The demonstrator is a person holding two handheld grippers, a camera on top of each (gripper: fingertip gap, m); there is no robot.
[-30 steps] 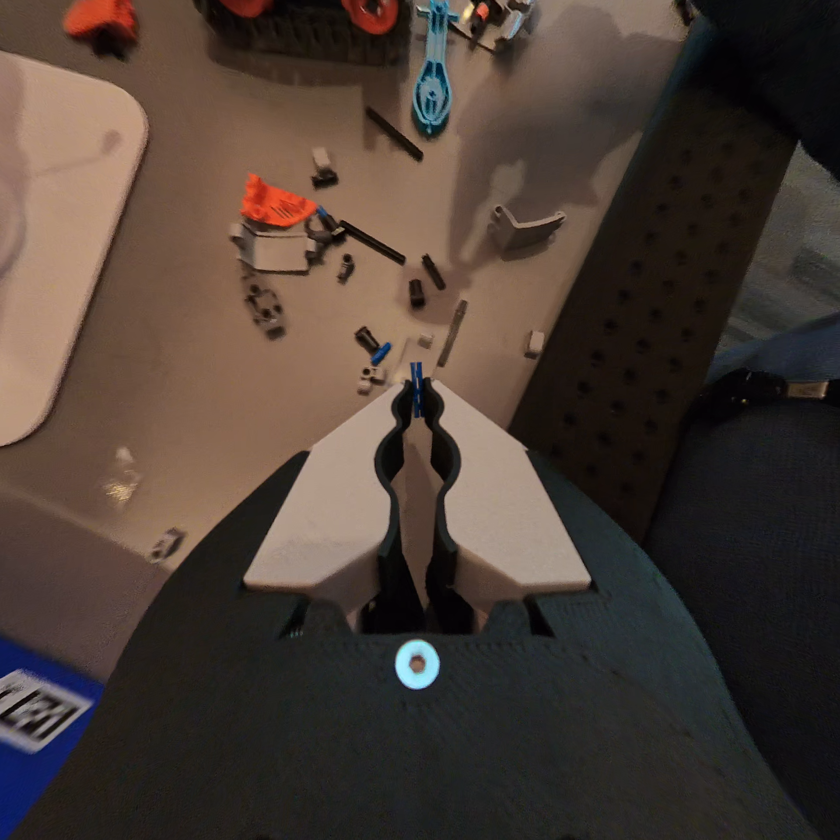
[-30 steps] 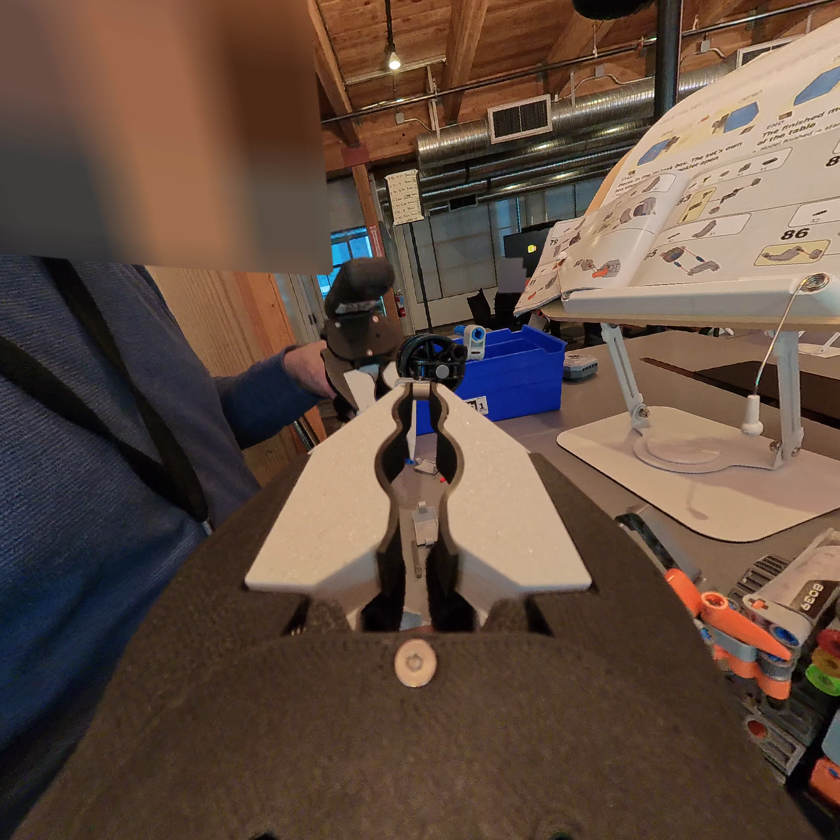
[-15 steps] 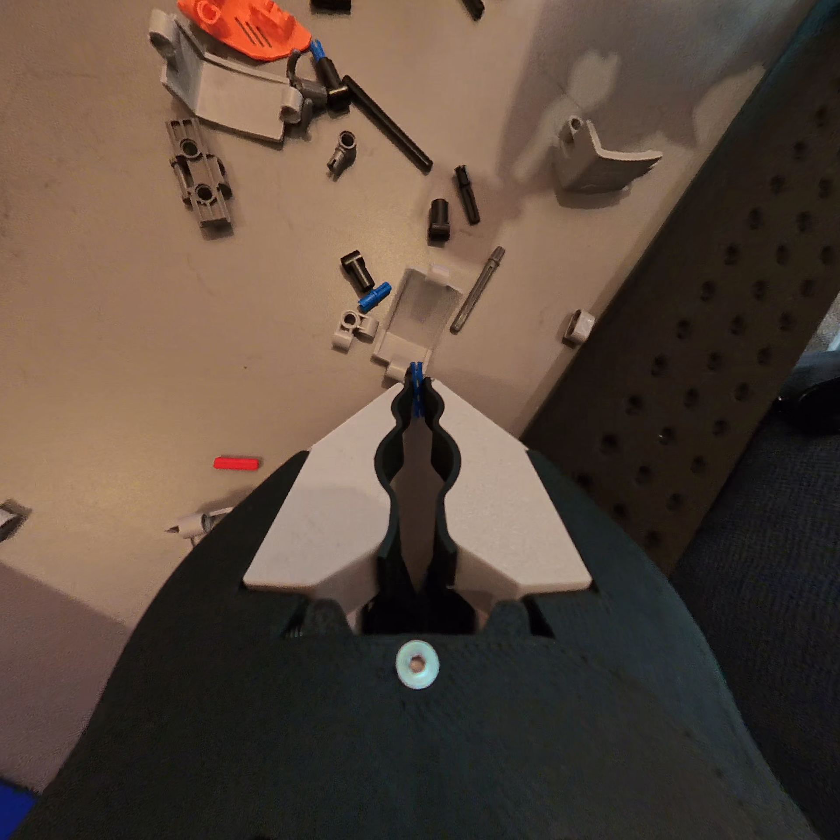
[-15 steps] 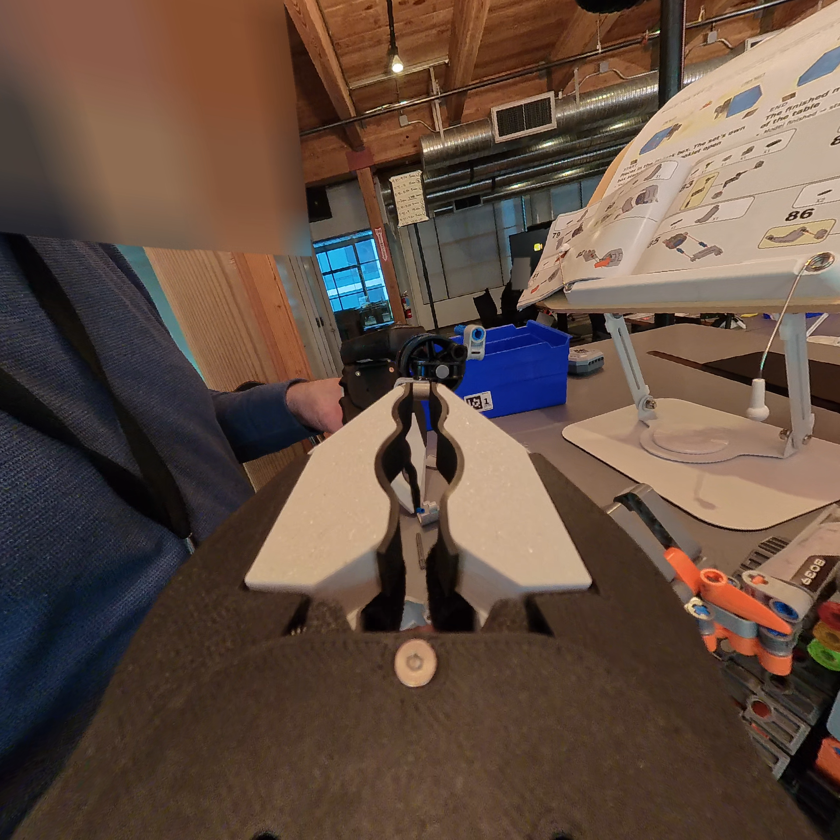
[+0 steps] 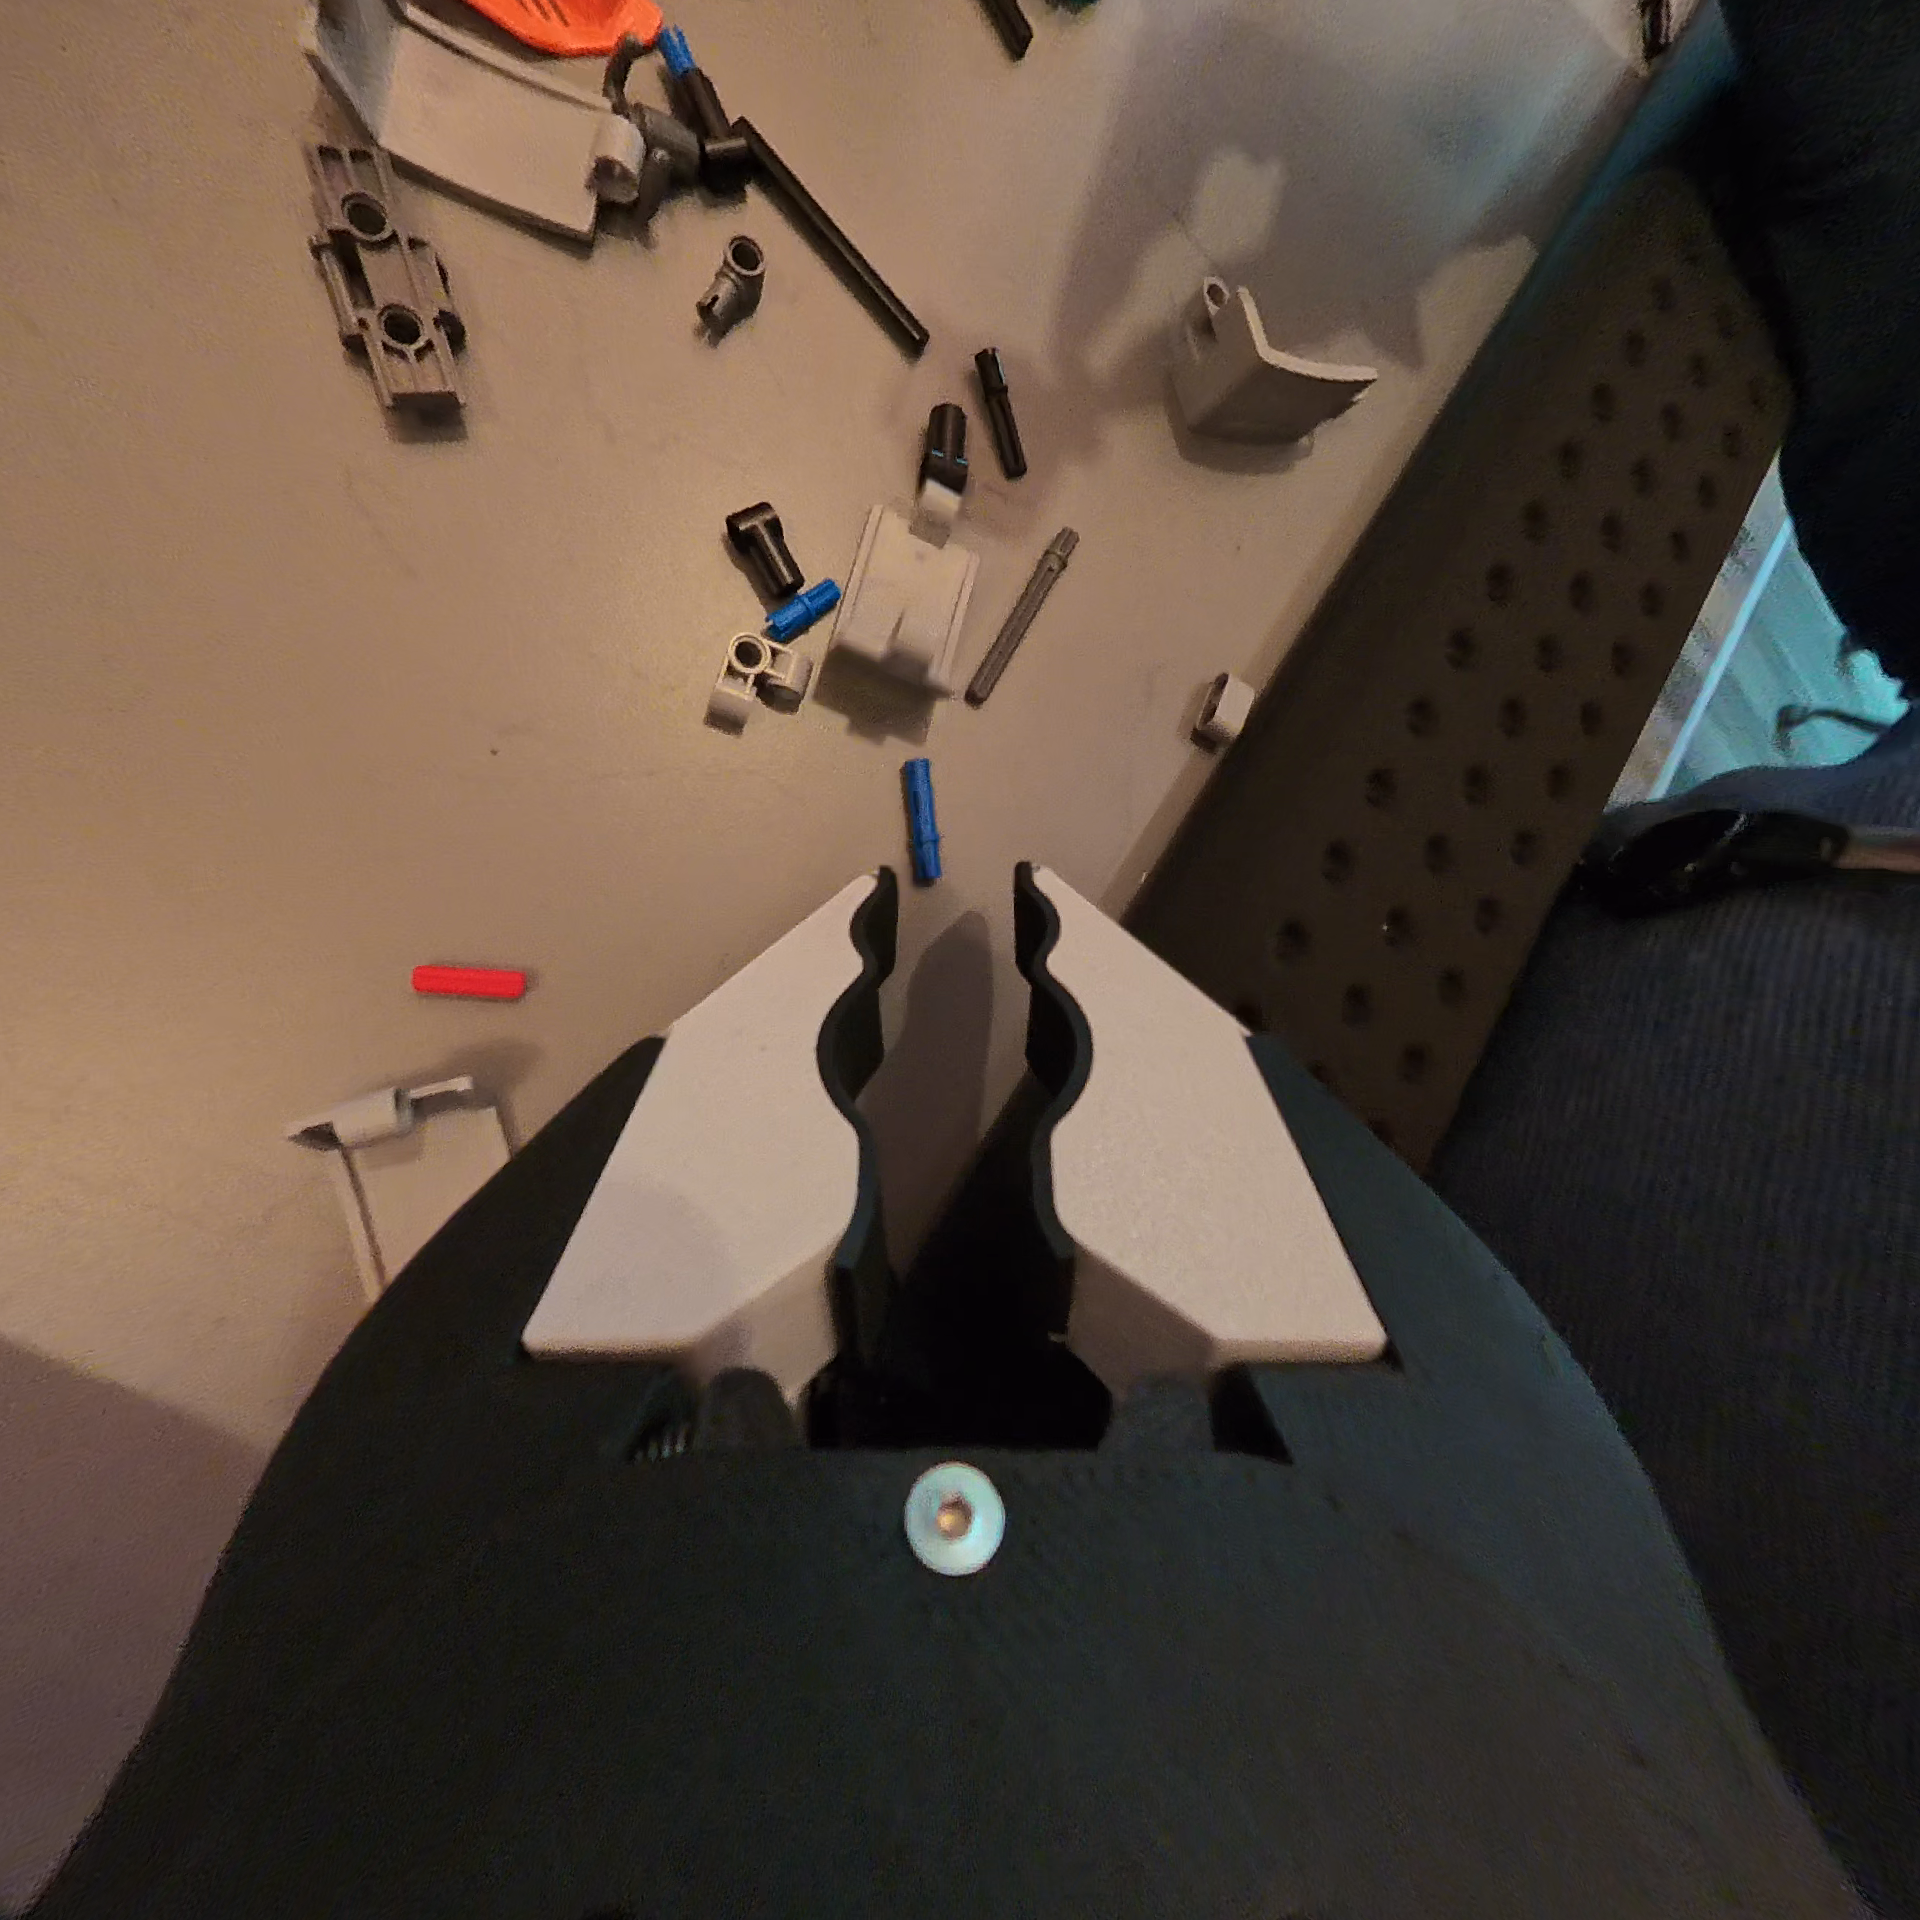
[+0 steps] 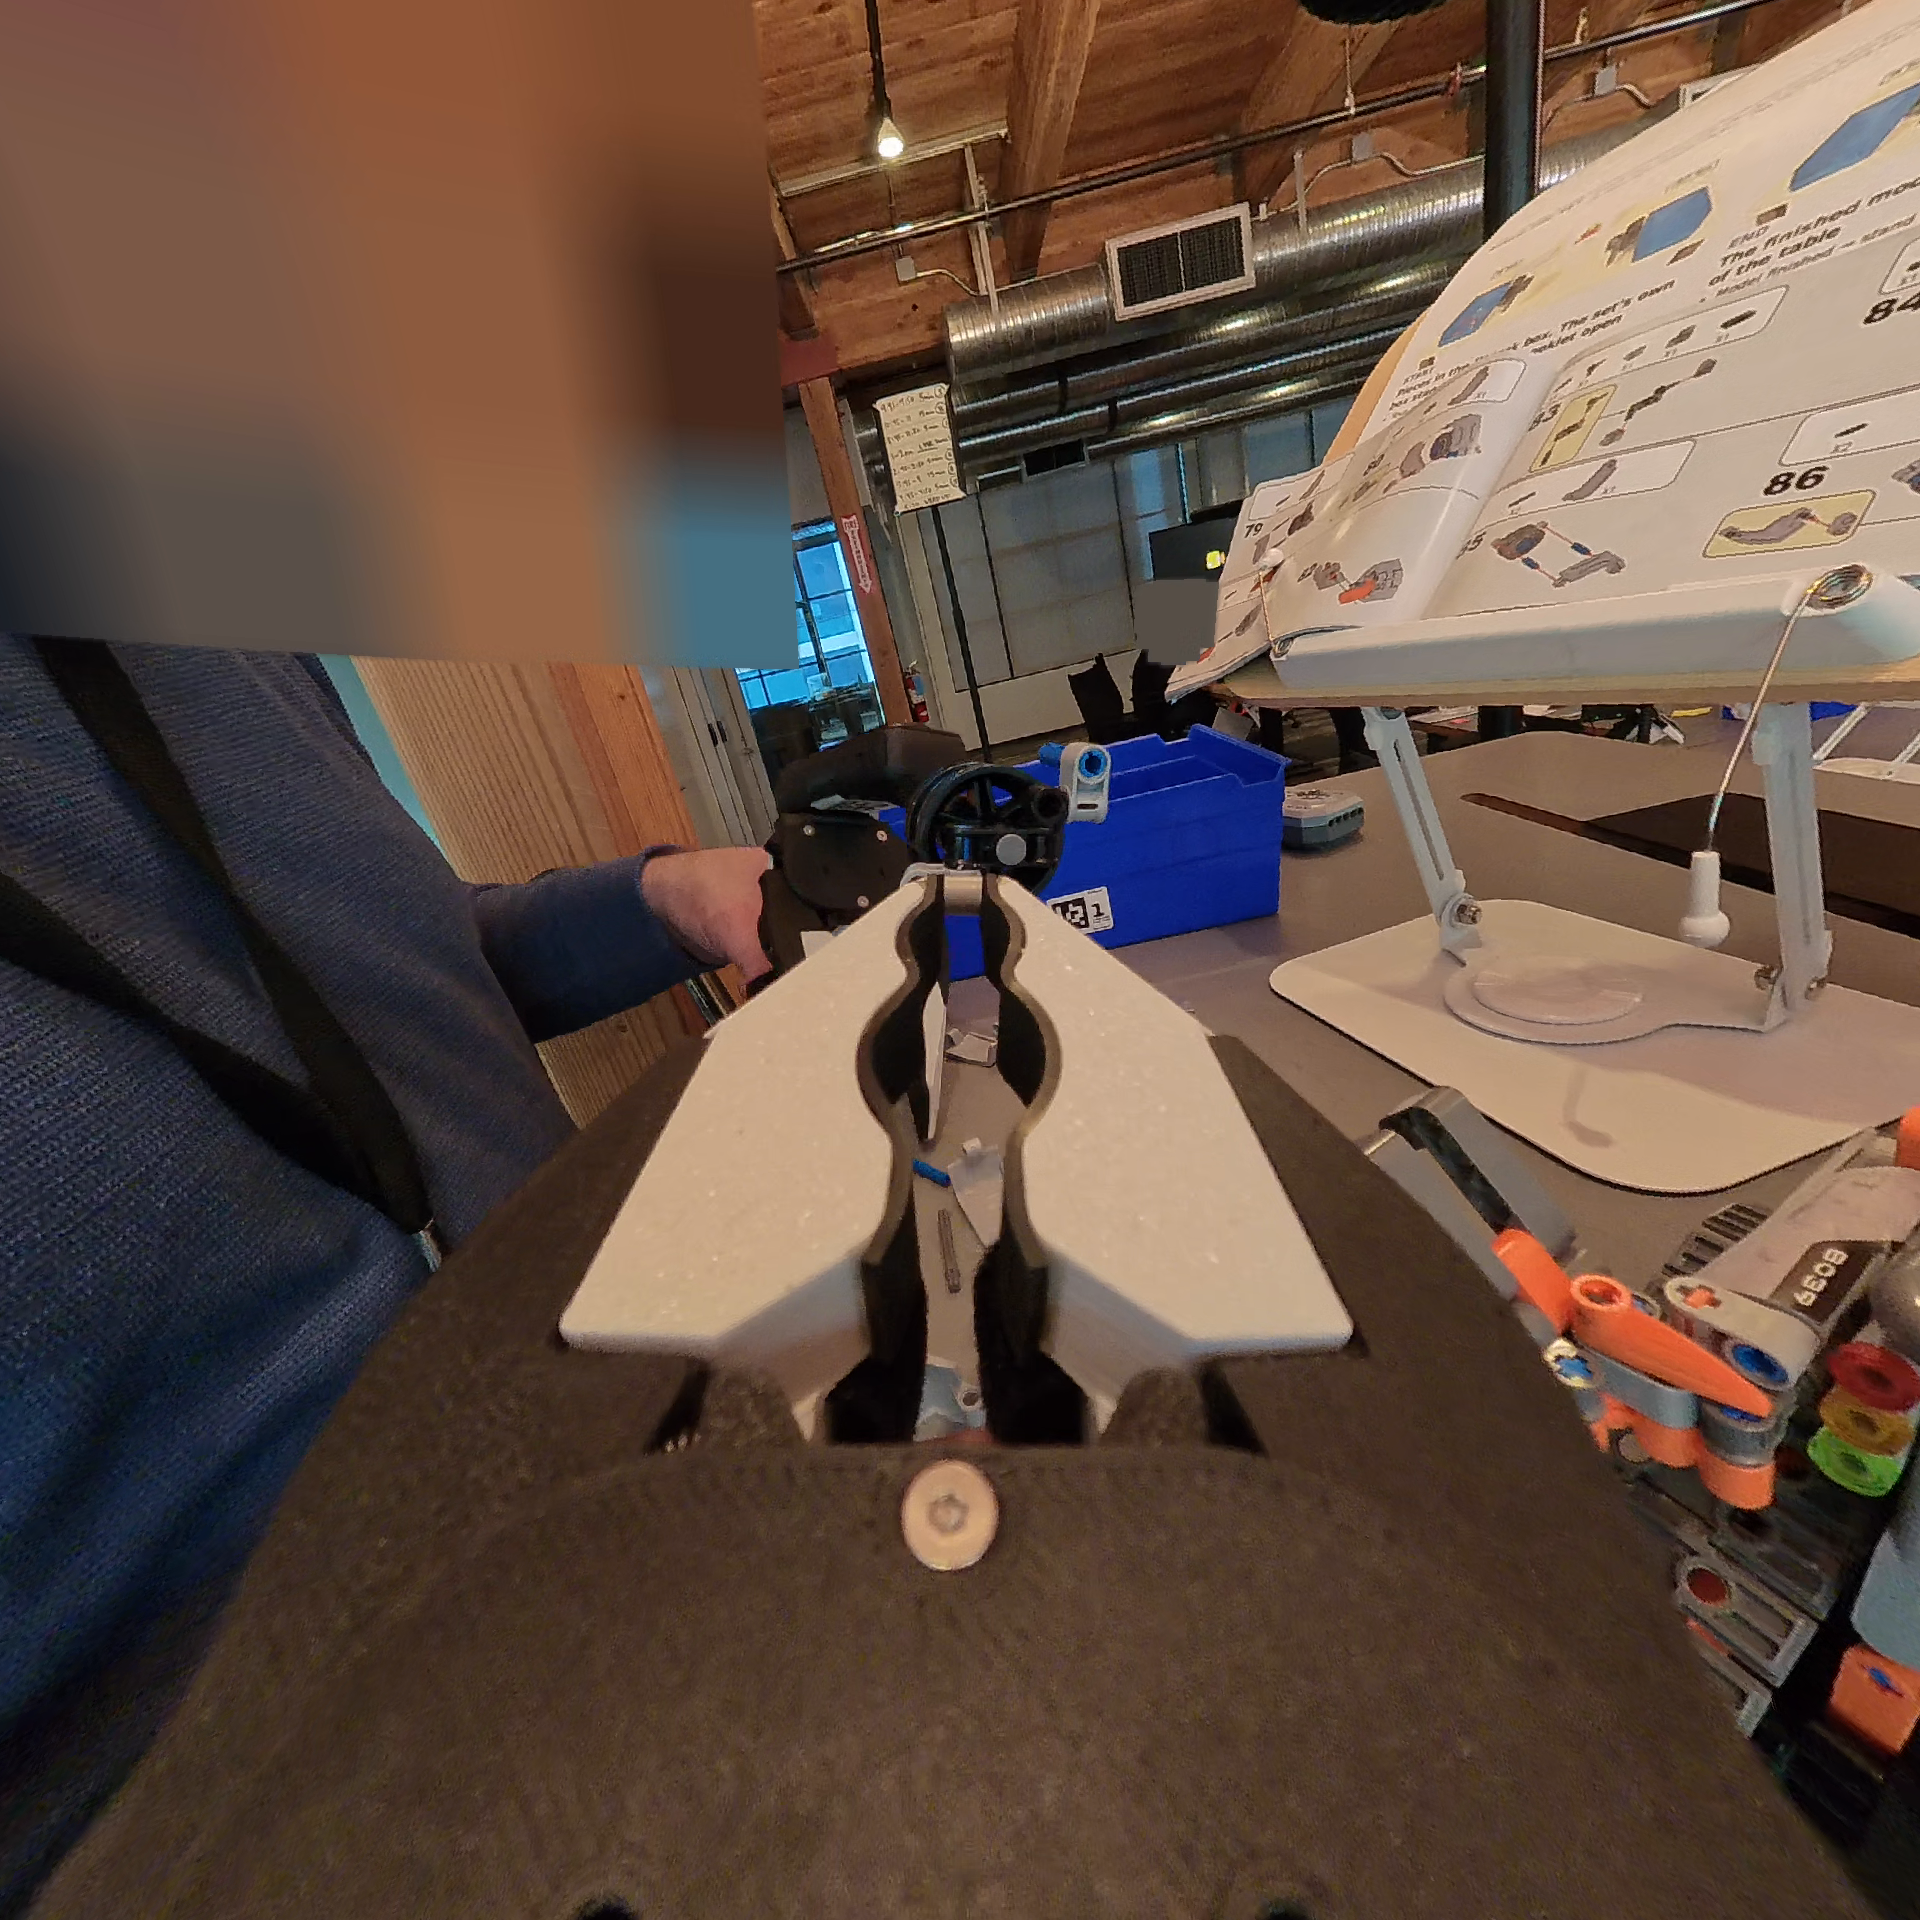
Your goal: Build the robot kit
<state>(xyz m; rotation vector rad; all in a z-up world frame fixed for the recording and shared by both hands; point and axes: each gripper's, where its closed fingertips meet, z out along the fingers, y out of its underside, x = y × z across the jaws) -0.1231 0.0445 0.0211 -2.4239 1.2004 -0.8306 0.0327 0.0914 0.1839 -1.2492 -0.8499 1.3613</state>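
In the left wrist view my left gripper (image 5: 954, 883) is open just above the table (image 5: 260, 644). A small blue pin (image 5: 921, 819) lies loose on the table just beyond its fingertips, nearer the left one, touching neither. In the right wrist view my right gripper (image 6: 966, 896) is shut on a small assembly held in the air: a grey piece (image 6: 966, 894) sits between the pads, with a black spoked wheel (image 6: 982, 816) above it and a grey and blue connector (image 6: 1086, 777) at its right. The left gripper's black body (image 6: 831, 862), in a hand, shows behind it.
Loose grey, black and blue parts (image 5: 899, 613) lie beyond the pin; a red pin (image 5: 468, 981) lies left. A dark perforated strip (image 5: 1507, 665) borders the table at right. A blue bin (image 6: 1174, 831), a booklet on a white stand (image 6: 1621, 997) and an orange and grey model (image 6: 1714, 1382) show too. Spacing between my two grippers at the tips: around 25 centimetres.
My left gripper came down toward the table holding the blue pin, then opened; the pin now lies on the table in front of its tips. The right gripper kept its hold.
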